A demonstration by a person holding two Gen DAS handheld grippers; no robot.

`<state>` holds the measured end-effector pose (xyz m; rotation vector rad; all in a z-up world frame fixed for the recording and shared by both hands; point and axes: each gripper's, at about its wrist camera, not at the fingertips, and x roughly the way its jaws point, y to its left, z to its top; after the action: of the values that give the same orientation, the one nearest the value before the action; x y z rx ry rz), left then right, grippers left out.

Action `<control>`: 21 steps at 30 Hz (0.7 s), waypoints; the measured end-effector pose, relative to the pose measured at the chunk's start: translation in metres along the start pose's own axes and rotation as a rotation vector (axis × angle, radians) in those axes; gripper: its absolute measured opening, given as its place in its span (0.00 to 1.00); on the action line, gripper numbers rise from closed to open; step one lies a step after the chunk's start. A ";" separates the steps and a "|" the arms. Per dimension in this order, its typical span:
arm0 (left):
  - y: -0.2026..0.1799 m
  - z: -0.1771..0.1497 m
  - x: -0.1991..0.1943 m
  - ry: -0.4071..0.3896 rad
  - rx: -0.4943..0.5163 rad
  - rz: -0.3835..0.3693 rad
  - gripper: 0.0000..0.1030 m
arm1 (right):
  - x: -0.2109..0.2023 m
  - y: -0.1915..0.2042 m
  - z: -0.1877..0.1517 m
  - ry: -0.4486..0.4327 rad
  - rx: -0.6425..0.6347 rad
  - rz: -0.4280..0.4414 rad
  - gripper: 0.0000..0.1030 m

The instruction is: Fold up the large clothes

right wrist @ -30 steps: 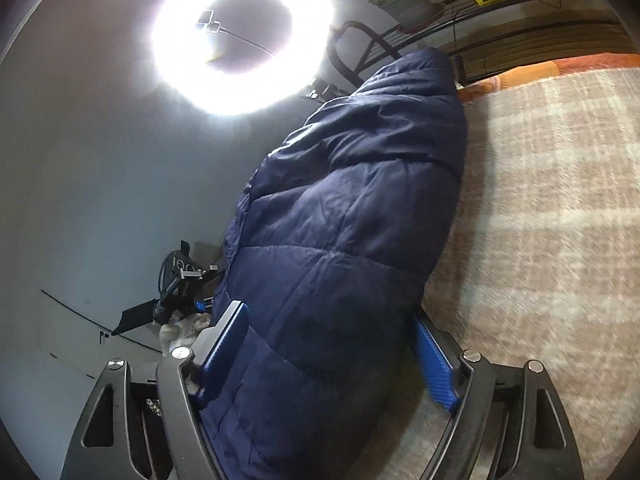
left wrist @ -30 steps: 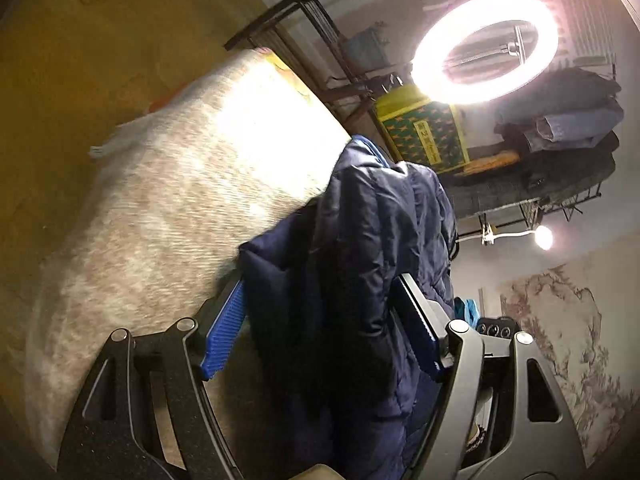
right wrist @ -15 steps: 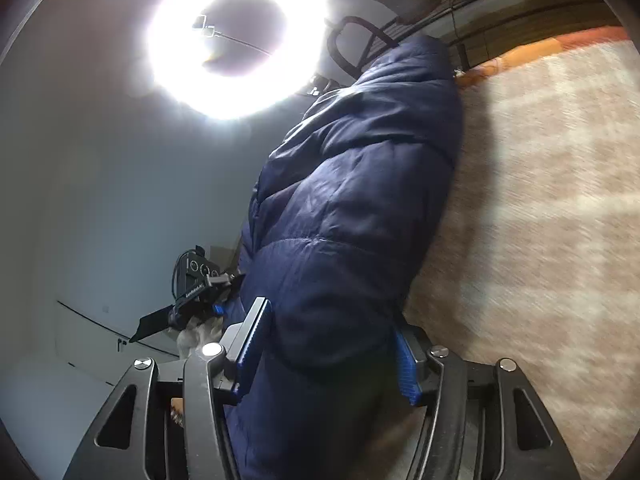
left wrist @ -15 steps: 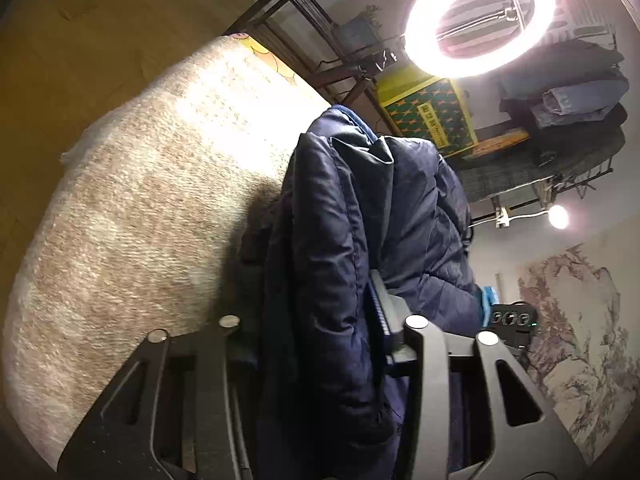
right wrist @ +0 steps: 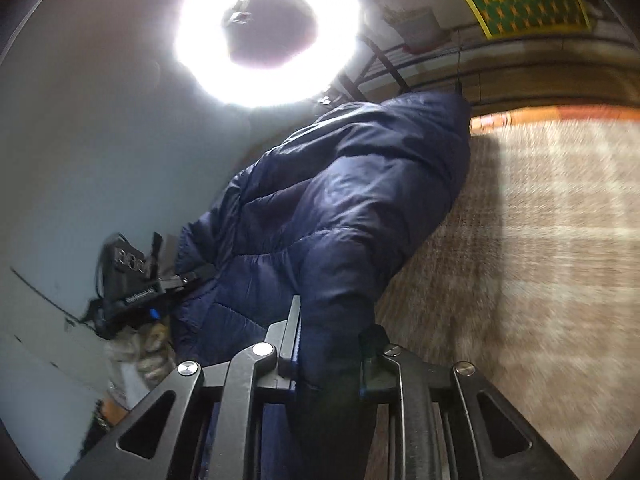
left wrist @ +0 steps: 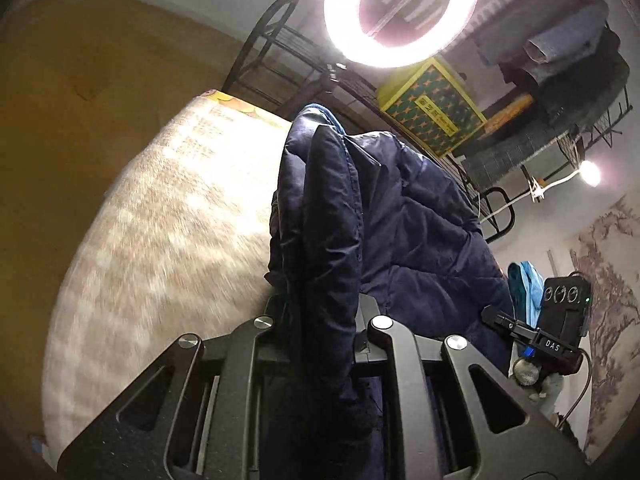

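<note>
- Jacket (left wrist: 400, 240), navy quilted puffer, fills centre of left wrist view; same jacket (right wrist: 352, 208) runs from lower centre to upper right of right wrist view, lifted off the plaid blanket (right wrist: 540, 260).
- Left gripper (left wrist: 320, 320), bottom centre of frame: jaws closed tight on a thick bunched ridge of jacket fabric, pads buried in cloth.
- Right gripper (right wrist: 332, 344), bottom centre of frame: fingers clamped on another padded bunch, blue pad edge just visible at left jaw.
- Each gripper shows in the other's view, left gripper (right wrist: 136, 284) at left of the frame, right gripper (left wrist: 552, 332) at right edge, so jacket hangs between the 2.
- Blanket (left wrist: 168, 240) covers left half of left view, motion-blurred.
- Ring light (left wrist: 400, 12) top centre; yellow-green box (left wrist: 432, 116) on rack behind; ring light (right wrist: 266, 32) also top of right view.
- Progress, my read: early stage. Jacket held up and bunched, no flat layout, no clean fold visible.
- Left to do: lay it flat on blanket, fold sleeves and body, smooth.
</note>
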<state>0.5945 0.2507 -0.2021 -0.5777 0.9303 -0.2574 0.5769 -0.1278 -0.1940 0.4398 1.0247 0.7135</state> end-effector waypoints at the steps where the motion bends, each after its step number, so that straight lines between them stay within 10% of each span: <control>1: -0.005 -0.005 -0.004 0.003 0.006 0.001 0.13 | -0.006 0.006 -0.002 0.004 -0.018 -0.013 0.18; 21: -0.187 -0.136 -0.049 0.102 0.135 -0.089 0.12 | -0.198 0.017 -0.094 -0.031 -0.108 -0.189 0.16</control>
<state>0.4616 0.0707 -0.1248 -0.4859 0.9782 -0.4298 0.4229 -0.2576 -0.1052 0.2560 0.9787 0.5880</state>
